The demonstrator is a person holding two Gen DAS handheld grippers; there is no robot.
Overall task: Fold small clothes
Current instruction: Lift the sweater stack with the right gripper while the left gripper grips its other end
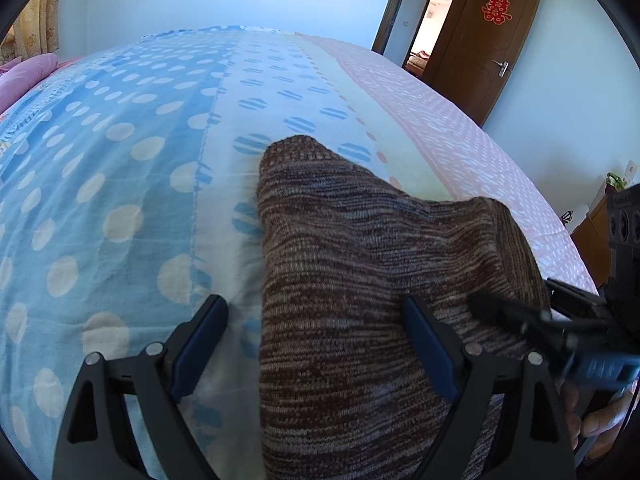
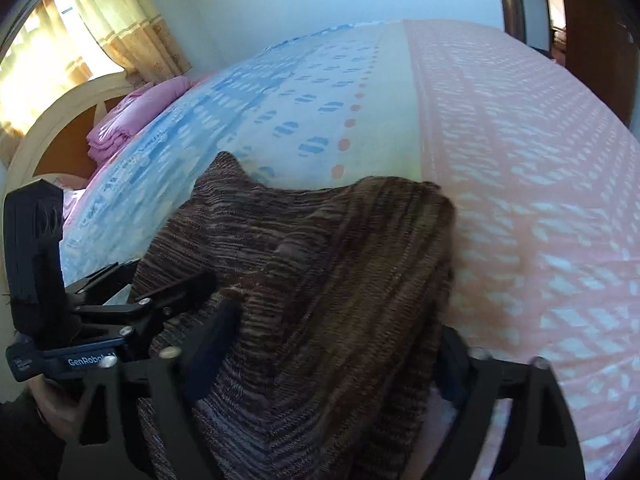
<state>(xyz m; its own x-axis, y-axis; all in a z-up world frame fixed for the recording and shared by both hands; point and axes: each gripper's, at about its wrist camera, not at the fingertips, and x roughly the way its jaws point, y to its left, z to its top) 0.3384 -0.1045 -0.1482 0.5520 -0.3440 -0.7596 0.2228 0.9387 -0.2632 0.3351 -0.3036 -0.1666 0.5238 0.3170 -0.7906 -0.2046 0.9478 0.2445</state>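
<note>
Black jaws of the left gripper [image 1: 316,344] stand wide and released, straddling the near left edge of the brown knit garment [image 1: 360,280], while the right gripper [image 2: 332,344] sits around a bunched fold at the near right, though whether it truly pinches I cannot tell. That garment lies on the dotted bedsheet [image 1: 120,160], far edge rumpled and raised. Folding looks barely under way, with flattening and squaring left.

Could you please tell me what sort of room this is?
Most likely a home bedroom: a polka-dot bedsheet covers a bed with a curved headboard, and a wooden door stands open.
</note>
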